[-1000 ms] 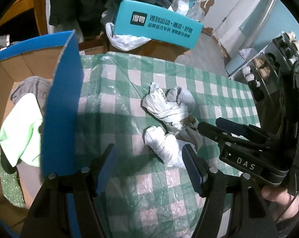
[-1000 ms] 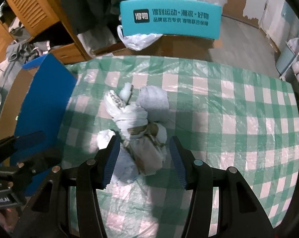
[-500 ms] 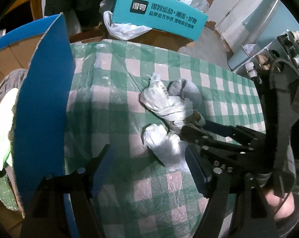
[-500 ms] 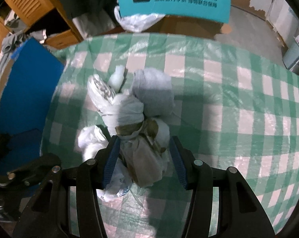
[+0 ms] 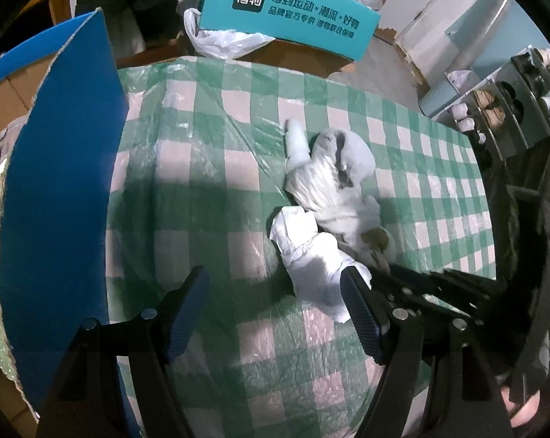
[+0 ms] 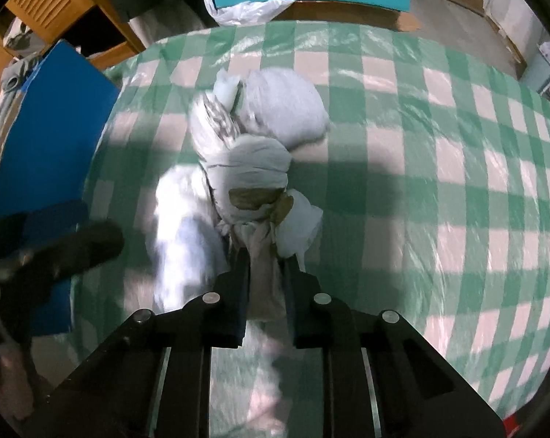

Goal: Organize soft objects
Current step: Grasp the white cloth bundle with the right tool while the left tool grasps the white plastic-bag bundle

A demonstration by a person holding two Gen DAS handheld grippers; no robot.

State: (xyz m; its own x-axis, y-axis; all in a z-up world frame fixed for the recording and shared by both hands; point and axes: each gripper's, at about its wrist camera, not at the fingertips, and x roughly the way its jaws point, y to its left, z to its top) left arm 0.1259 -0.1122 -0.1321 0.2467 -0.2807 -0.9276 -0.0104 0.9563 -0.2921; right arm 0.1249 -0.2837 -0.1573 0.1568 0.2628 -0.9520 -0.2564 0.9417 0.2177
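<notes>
A pile of rolled white and grey socks (image 5: 329,197) lies on the green checked tablecloth (image 5: 209,168). My right gripper (image 6: 264,255) is shut on a white and tan sock bundle (image 6: 260,197) at the near end of the pile. It shows in the left wrist view (image 5: 395,273) low at the right of the pile. My left gripper (image 5: 275,292) is open and empty, just in front of a white sock roll (image 5: 308,255). A grey sock ball (image 6: 282,109) lies at the far end of the pile.
A cardboard box with a blue flap (image 5: 59,189) stands at the table's left edge, with clothes inside. A teal box (image 5: 289,11) sits beyond the far edge. A metal rack (image 5: 512,102) stands at the right. Wooden furniture (image 6: 56,3) stands at the back left.
My right gripper has moved forward and shut on the white and tan sock bundle. My left gripper has shifted a little to the right, toward the pile, and stays open.
</notes>
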